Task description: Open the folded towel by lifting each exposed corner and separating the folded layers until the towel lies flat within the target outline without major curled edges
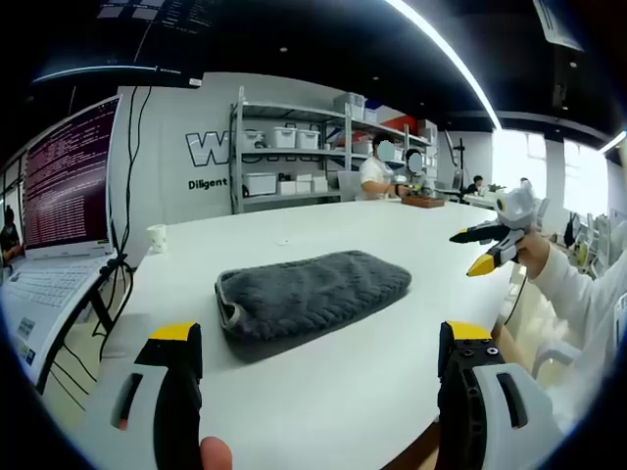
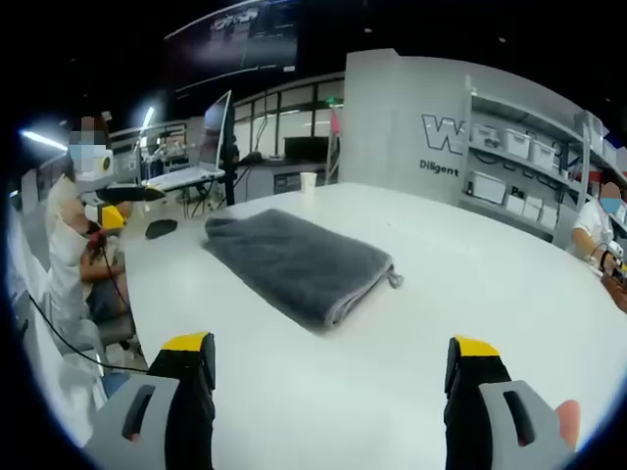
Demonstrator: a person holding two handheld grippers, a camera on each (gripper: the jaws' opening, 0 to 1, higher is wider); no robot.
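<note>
A dark grey towel [image 1: 312,292] lies folded in a thick oblong on the white table [image 1: 343,401], its layered edge toward the left of the left gripper view. My left gripper [image 1: 321,338] is open just short of the towel, holding nothing. My right gripper [image 1: 463,253] hovers off the table's right side in a person's hand, jaws apart. In the right gripper view the towel [image 2: 294,259] lies ahead with a small loop at its near right corner. There my right gripper [image 2: 331,345] is open and apart from the towel, and my left gripper [image 2: 132,206] shows at far left.
An open laptop [image 1: 59,196] stands at the table's left end, with cables hanging down beside it. A paper cup [image 1: 157,238] sits near the far edge and a small black object [image 2: 162,228] lies beside the towel. Shelves with bins [image 1: 294,147] and seated people are behind.
</note>
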